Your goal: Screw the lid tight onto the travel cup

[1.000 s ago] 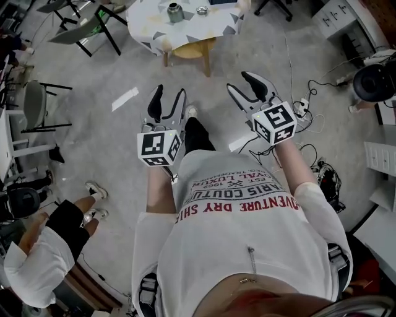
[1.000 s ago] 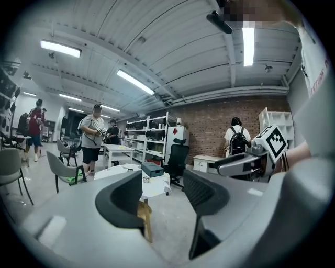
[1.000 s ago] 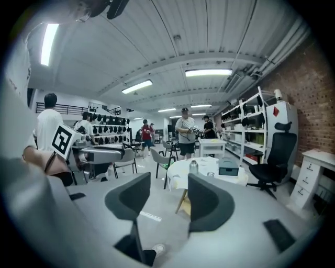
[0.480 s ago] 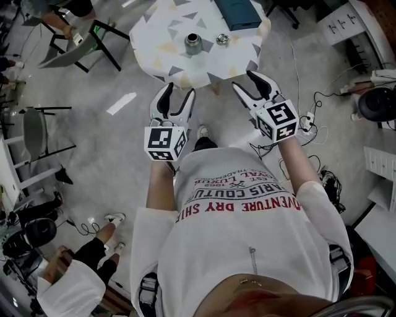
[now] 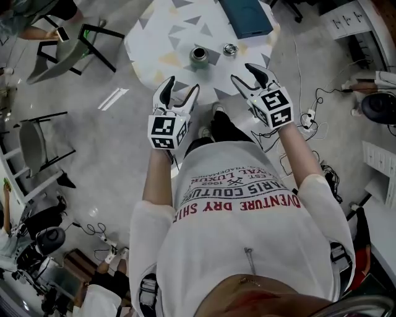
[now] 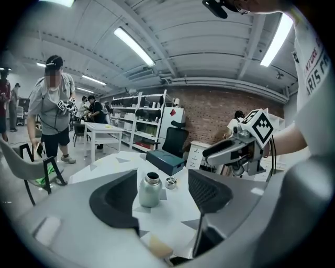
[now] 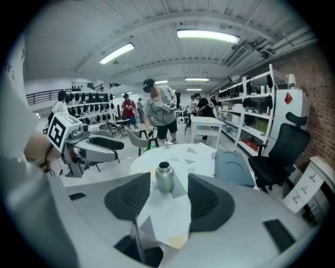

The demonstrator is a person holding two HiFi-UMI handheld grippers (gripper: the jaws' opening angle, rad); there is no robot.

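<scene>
Head view: travel cup [image 5: 198,54] stands upright, mouth up, uncapped.

A round table [image 5: 154,37] covered with a white cloth of grey and yellow triangles is seen on a grey floor. A dark teal box [image 5: 245,15] is laid on its far part. A grey chair [image 5: 52,60] is placed left of the table, and cables [image 5: 309,117] are spread on the floor at the right. Shelves [image 7: 251,118] and a black office chair [image 7: 280,149] are seen behind the table.
</scene>
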